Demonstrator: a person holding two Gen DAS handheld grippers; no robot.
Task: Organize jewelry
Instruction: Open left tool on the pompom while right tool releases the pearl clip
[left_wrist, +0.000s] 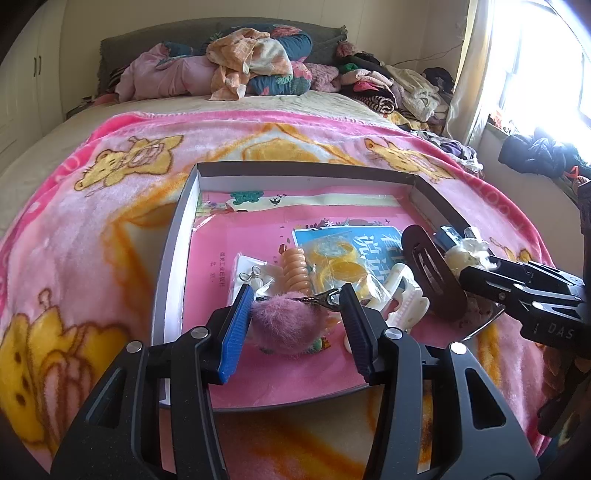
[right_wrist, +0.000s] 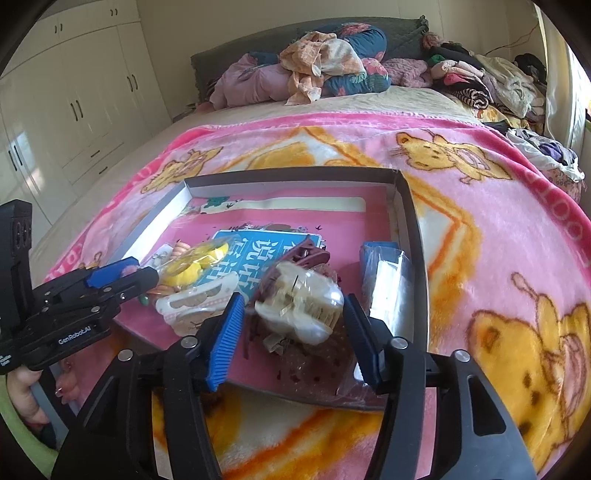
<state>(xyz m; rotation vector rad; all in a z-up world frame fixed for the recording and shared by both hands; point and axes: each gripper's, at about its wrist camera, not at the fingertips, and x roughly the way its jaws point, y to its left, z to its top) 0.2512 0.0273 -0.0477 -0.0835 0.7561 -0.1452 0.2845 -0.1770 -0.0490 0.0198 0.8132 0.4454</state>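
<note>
Lying on a pink cartoon blanket (left_wrist: 110, 229) spread over the bed, a shallow box (left_wrist: 173, 236) holds the jewelry and hair things. Toward its left sit a small packet with earrings (left_wrist: 248, 275) and an orange spiral hair tie (left_wrist: 295, 269). Just beside them the left gripper (left_wrist: 295, 321) grasps a pink fluffy pom-pom clip (left_wrist: 284, 325), both pads pressed into the fur. Next come a bag of yellow rings (left_wrist: 338, 264) and a white claw clip (left_wrist: 402, 299), crowded close around the pom-pom. Further right, a dark oval hair clip (left_wrist: 428, 273) stands tilted. The right gripper (right_wrist: 293, 314) straddles a plastic-wrapped pearly hair piece (right_wrist: 301, 302), jaws released, with gaps on both sides. A clear sleeve (right_wrist: 388, 284) lies against the box's right wall.
</note>
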